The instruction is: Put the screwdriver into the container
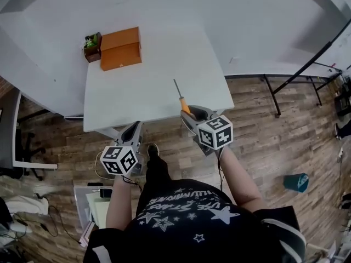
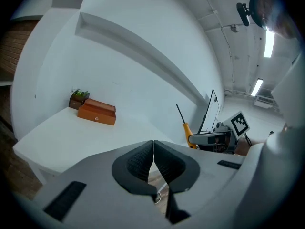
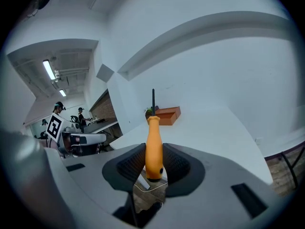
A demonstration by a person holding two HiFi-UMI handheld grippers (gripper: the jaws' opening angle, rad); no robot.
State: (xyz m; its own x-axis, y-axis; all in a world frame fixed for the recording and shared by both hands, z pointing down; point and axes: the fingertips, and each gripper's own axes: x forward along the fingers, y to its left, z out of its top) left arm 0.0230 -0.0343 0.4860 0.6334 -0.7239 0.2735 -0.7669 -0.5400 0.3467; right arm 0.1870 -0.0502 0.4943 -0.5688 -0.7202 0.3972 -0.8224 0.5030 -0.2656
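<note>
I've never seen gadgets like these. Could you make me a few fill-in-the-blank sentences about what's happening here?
1. The right tool grips the screwdriver by its ____ handle.
2. The left tool is shut and holds ____.
3. The container sits at the far corner of the table with its lid ____.
4. Beside the container stands a small pot holding a green ____.

Missing words: orange; nothing; closed; plant.

Overhead and low views, shared table (image 1: 143,89)
</note>
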